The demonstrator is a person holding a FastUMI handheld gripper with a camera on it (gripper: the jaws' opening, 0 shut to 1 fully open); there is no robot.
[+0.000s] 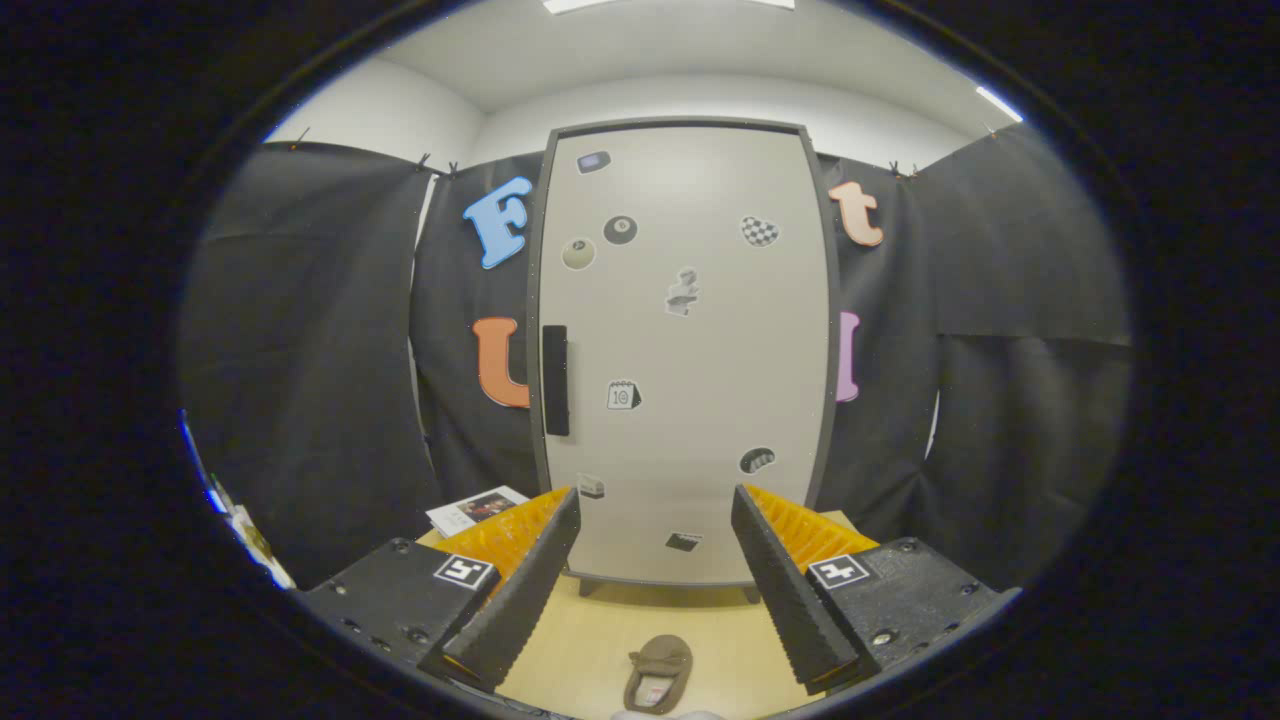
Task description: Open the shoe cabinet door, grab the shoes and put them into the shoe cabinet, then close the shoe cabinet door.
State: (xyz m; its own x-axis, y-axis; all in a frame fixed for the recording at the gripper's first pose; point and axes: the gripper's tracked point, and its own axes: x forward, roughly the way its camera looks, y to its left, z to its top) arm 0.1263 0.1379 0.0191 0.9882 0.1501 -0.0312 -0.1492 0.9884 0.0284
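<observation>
The shoe cabinet [690, 350] stands upright straight ahead, its pale door shut and dotted with small stickers. A dark vertical handle [556, 380] sits on the door's left edge at mid height. A brown shoe [660, 672] lies on the wooden tabletop [590, 640], low between my fingers and in front of the cabinet's feet. My gripper [655, 520] is open, its two fingers spread wide with nothing between them, pointing at the lower part of the door and well short of it.
A booklet or card [478, 508] lies on the table to the left of the cabinet, beyond my left finger. Black cloth walls close in on both sides and behind the cabinet.
</observation>
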